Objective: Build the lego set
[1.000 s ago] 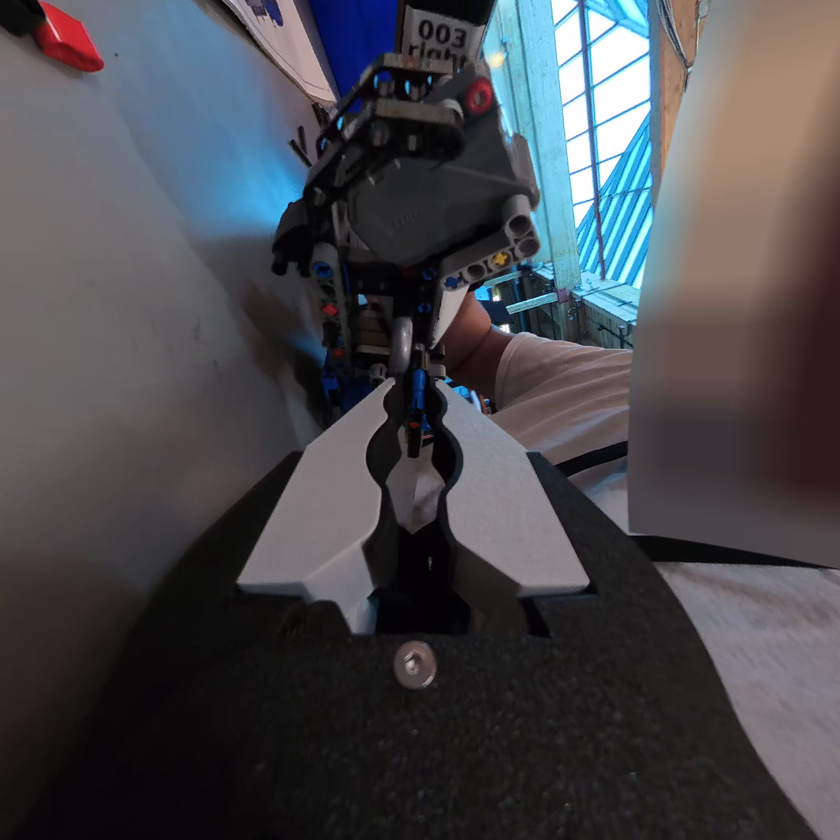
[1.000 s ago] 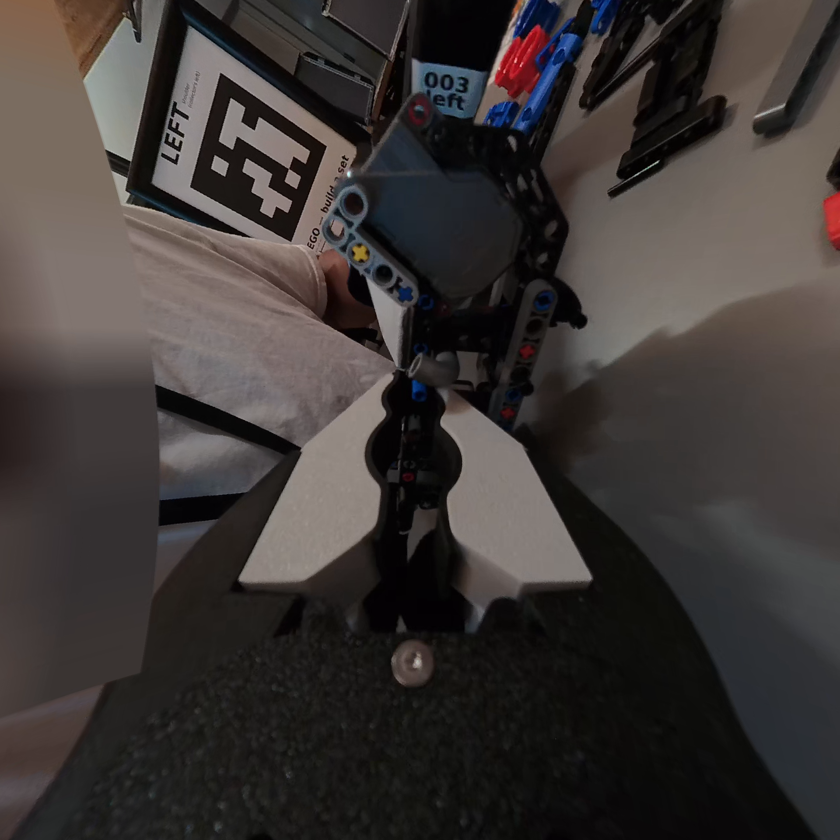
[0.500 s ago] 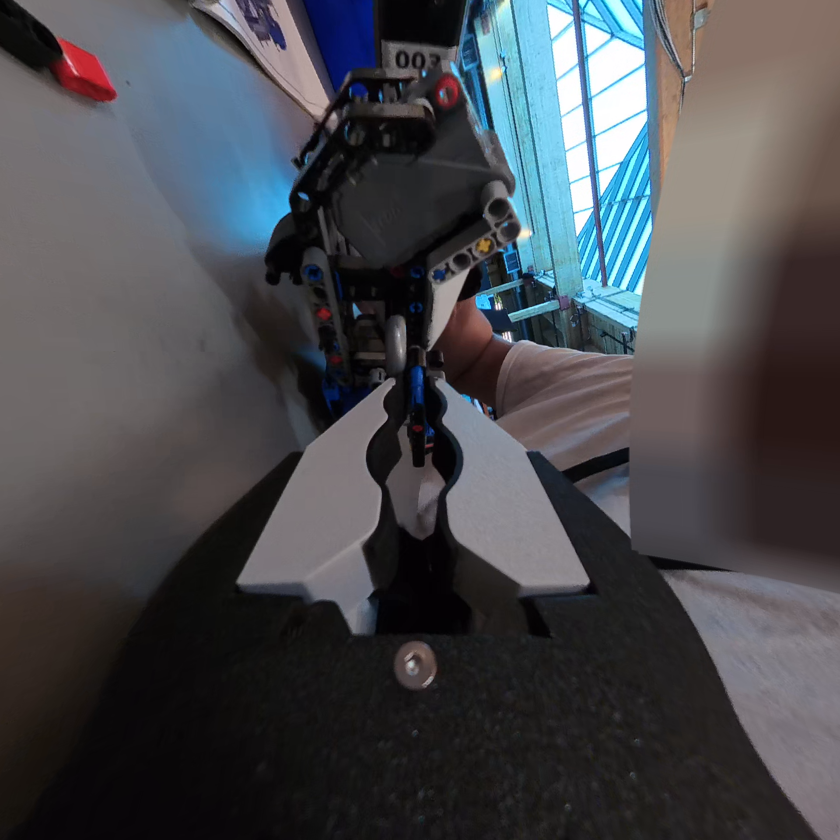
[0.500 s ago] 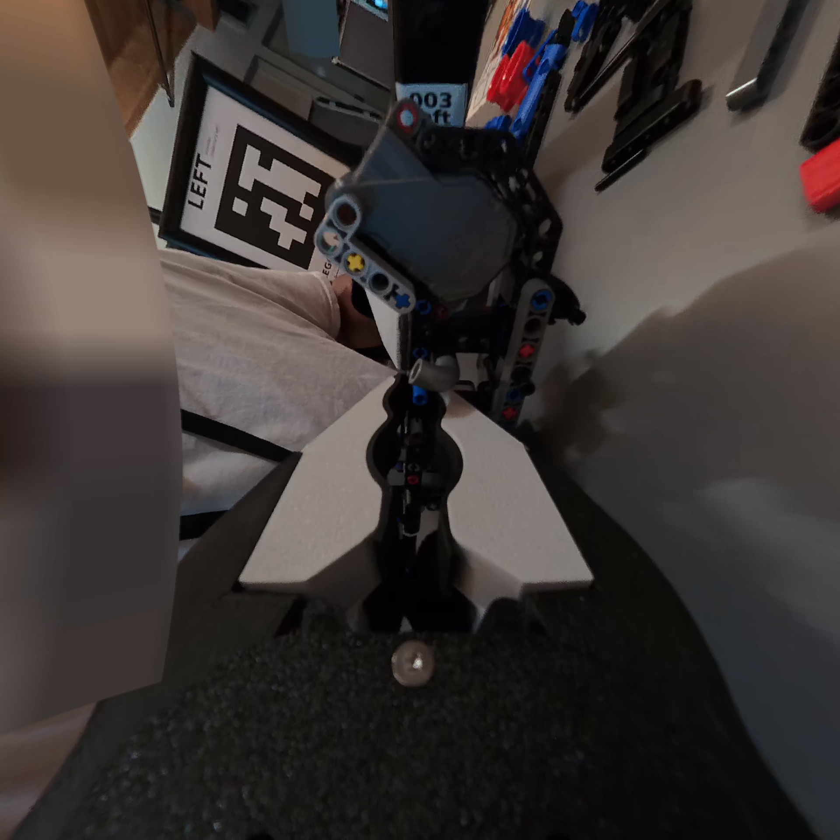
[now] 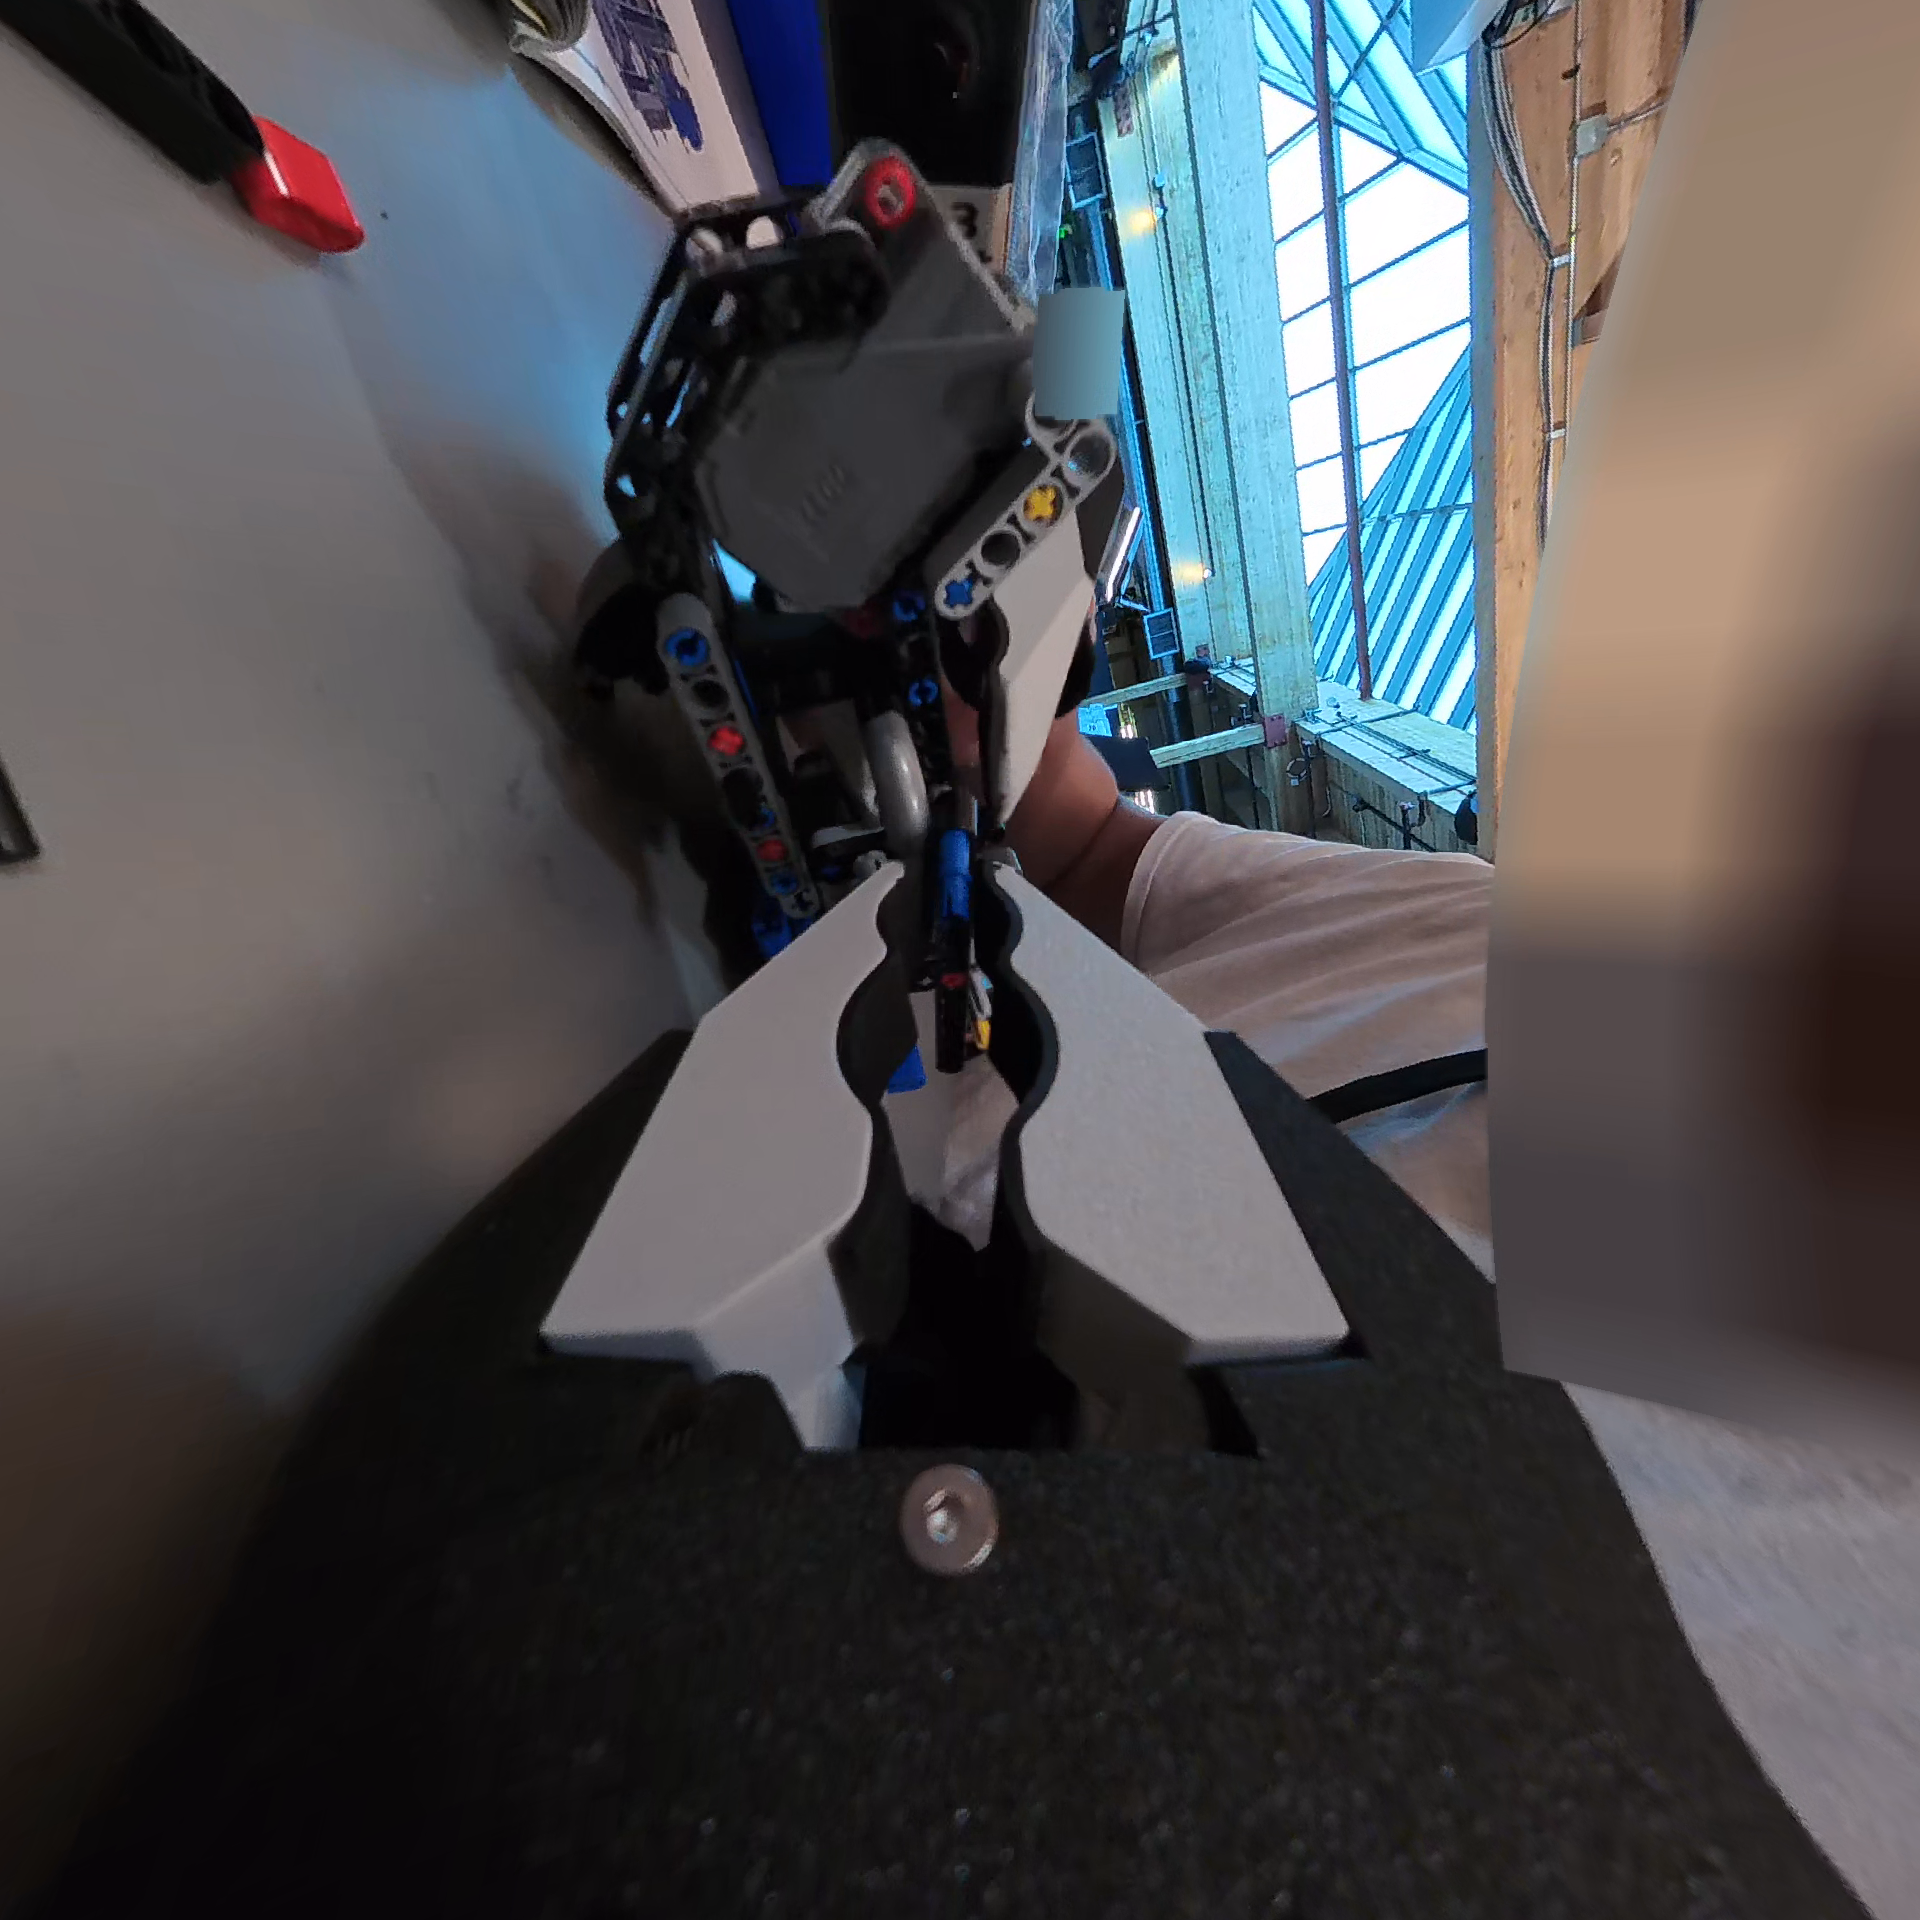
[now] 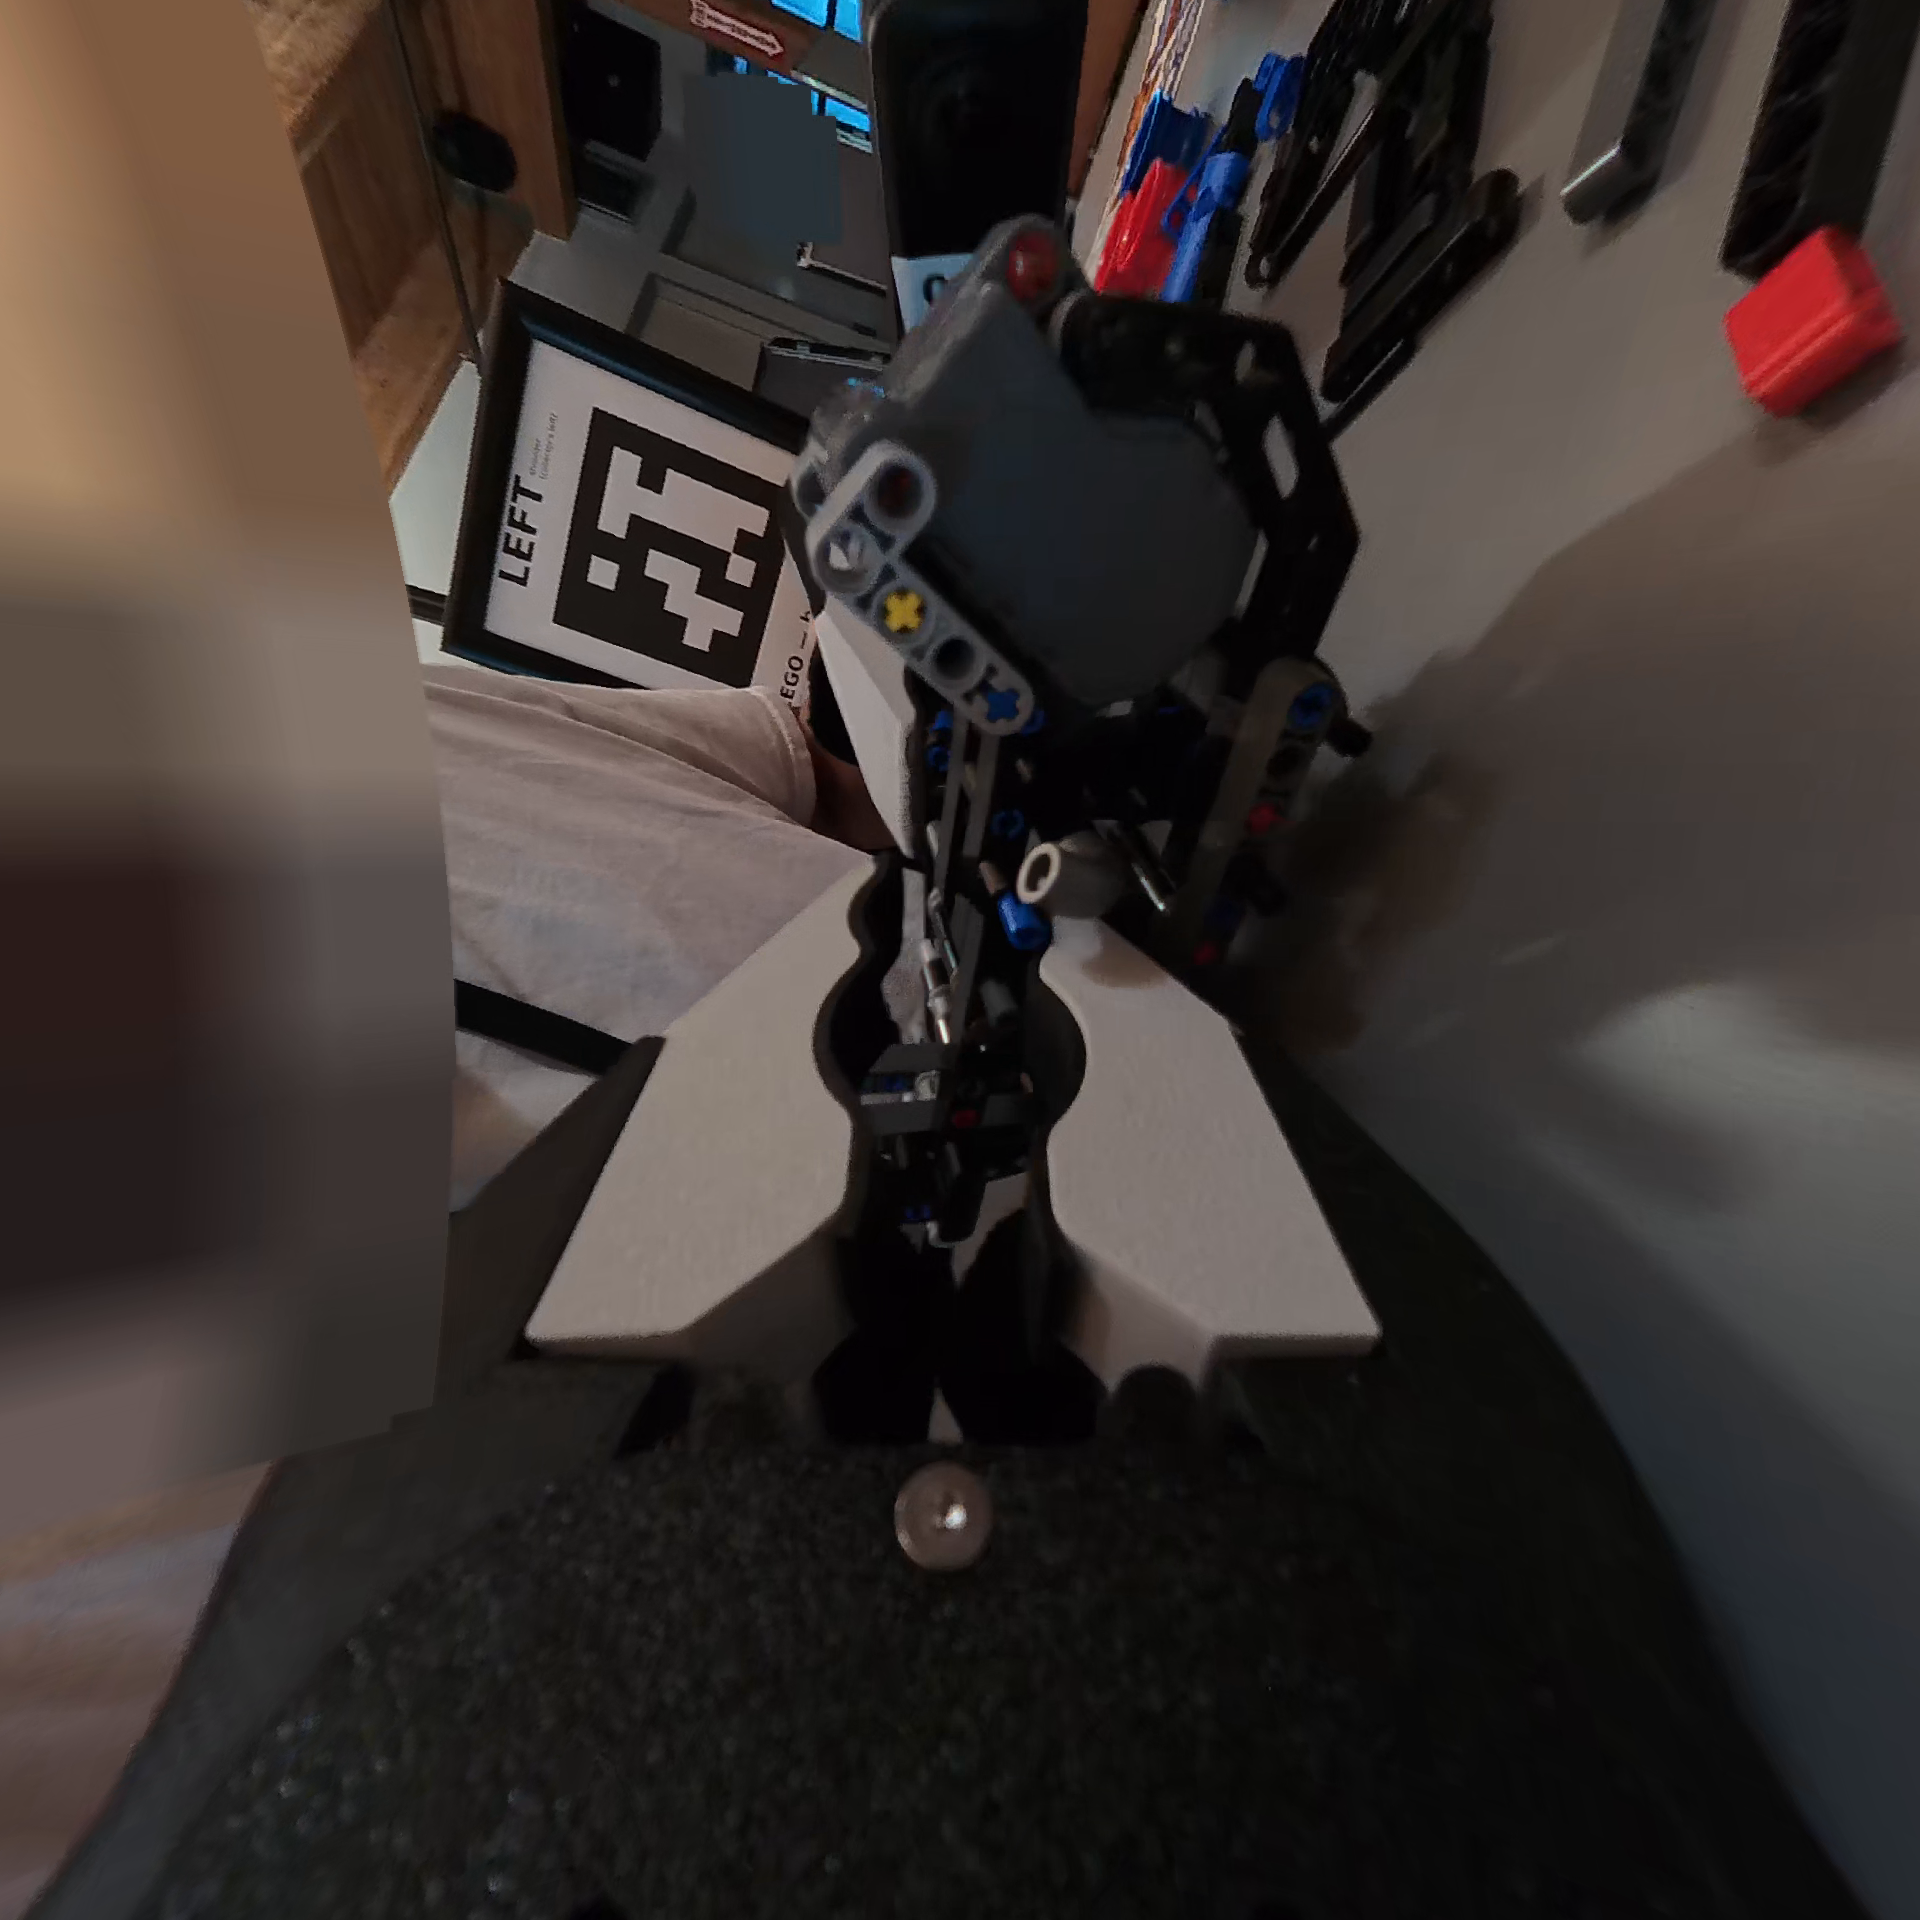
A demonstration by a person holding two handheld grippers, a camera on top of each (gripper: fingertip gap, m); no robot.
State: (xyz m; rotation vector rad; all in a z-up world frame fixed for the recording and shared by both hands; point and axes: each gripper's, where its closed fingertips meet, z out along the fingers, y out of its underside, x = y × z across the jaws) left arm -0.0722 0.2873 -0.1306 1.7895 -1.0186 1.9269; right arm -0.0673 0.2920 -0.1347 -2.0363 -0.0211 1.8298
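Observation:
A partly built lego assembly (image 5: 842,457) with a dark grey panel, a black frame and a grey beam with blue and red pins is held in the air beside the grey table (image 5: 260,727). My left gripper (image 5: 948,883) is shut on a thin black and blue strut at the assembly's lower end. My right gripper (image 6: 961,914) is shut on the black lower part of the same assembly (image 6: 1060,540) from the opposite side. A white finger of the other gripper shows behind the model in each view.
Loose parts lie on the table: a red brick (image 6: 1808,322), black beams (image 6: 1382,156), and blue and red pieces (image 6: 1184,197). A red brick (image 5: 296,203) and a booklet (image 5: 644,94) show in the left view. A framed marker card (image 6: 644,540) and a person's white sleeve (image 6: 623,831) are close by. Less than 4 cm separates the two grippers' tips. My right gripper's tips are some 11 cm from the red brick (image 5: 296,203).
The assembly has tilted and swung between the two grippers, and both views have shifted with it. The right jaws look slightly wider apart around the black part.

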